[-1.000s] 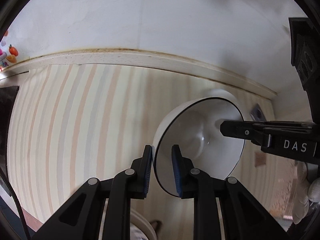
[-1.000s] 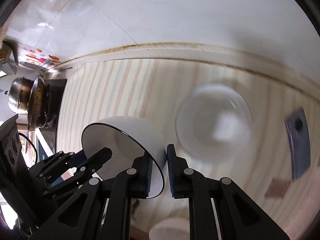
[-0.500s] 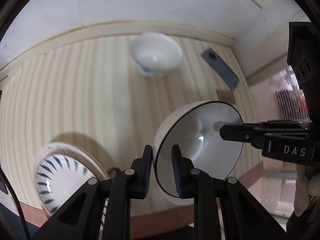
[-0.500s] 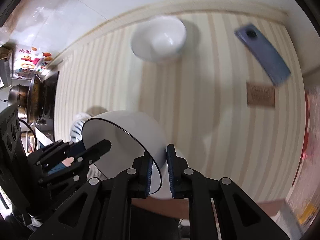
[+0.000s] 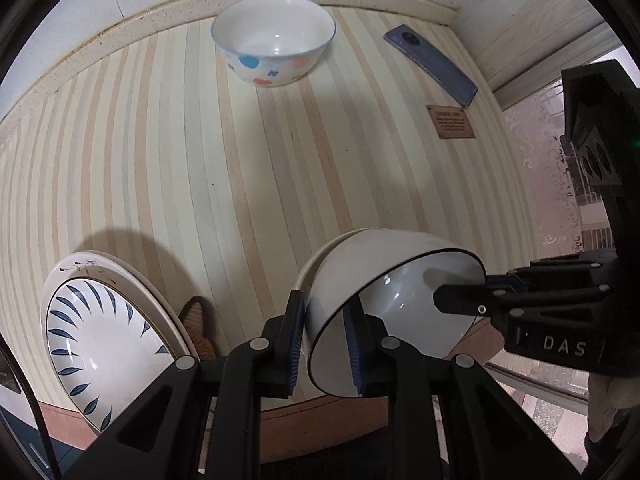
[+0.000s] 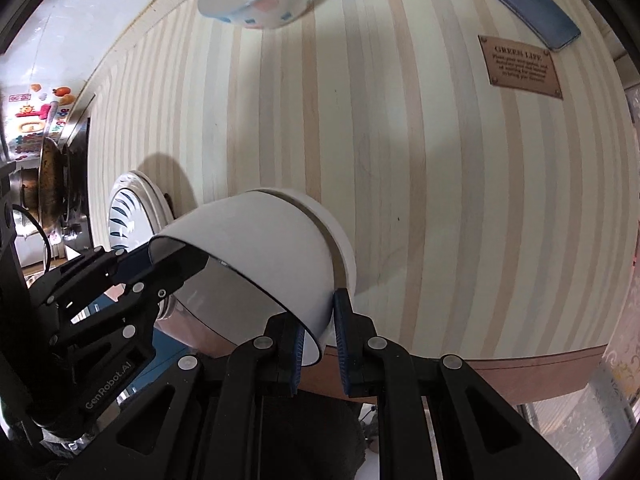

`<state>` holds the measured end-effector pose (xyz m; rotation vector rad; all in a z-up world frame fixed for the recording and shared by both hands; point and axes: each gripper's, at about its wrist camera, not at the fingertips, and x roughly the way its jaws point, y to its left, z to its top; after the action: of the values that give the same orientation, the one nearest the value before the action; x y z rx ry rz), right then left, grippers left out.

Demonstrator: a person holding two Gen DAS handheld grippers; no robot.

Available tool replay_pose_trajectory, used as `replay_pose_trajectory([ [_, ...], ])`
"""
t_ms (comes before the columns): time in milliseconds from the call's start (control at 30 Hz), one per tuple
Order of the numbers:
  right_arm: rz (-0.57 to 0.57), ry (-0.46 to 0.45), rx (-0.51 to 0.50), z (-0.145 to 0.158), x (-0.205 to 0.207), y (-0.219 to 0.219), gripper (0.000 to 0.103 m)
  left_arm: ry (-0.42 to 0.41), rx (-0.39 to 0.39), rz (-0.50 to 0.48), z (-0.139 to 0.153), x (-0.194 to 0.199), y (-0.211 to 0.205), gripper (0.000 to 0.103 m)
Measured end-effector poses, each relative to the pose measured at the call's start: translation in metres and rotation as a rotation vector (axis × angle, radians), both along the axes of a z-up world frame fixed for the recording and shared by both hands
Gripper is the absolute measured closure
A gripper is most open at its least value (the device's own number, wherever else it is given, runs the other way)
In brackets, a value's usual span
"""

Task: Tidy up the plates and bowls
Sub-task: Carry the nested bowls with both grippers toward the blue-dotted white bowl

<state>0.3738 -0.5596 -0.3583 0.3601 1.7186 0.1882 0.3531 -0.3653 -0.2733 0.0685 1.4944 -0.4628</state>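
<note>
Where stripes run, a cream tabletop (image 5: 248,184).

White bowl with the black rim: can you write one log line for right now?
held: white black-rimmed ceramic bowl | left gripper: shut on rim | right gripper: shut on rim | bowl tilted above striped table | dotted bowl at back

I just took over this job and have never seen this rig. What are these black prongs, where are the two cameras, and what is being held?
Each picture comes from a fisheye camera on a hand-held claw, looking along its two fingers. No robot arm: a person carries both. The left claw and right claw pinch opposite sides of the rim of one white bowl, tilted above the striped table. Each claw shows in the other's view. On the table: a spotted bowl, a blue-leaf plate on another plate, a phone.
</note>
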Motion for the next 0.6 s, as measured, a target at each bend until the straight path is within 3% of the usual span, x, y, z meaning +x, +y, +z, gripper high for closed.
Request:
replay_pose_trajectory([
  [233, -0.029, 0.053, 0.015, -0.017, 0.005, 0.000, 0.084, 0.020, 0.019, -0.007, -0.012, 0.003, -0.003, 0.085],
  [400, -0.035, 0.058, 0.023, -0.013, 0.013, 0.000, 0.084, 0.038, 0.012, 0.004, -0.014, 0.006, -0.001, 0.085],
  [467, -0.032, 0.050, 0.029, -0.005, 0.016, -0.001, 0.084, 0.041, -0.005, 0.014, -0.009, 0.007, 0.003, 0.085],
  [600, -0.042, -0.033, 0.018, 0.029, 0.028, -0.012, 0.083, -0.036, -0.056, 0.061, 0.026, 0.021, 0.015, 0.085],
])
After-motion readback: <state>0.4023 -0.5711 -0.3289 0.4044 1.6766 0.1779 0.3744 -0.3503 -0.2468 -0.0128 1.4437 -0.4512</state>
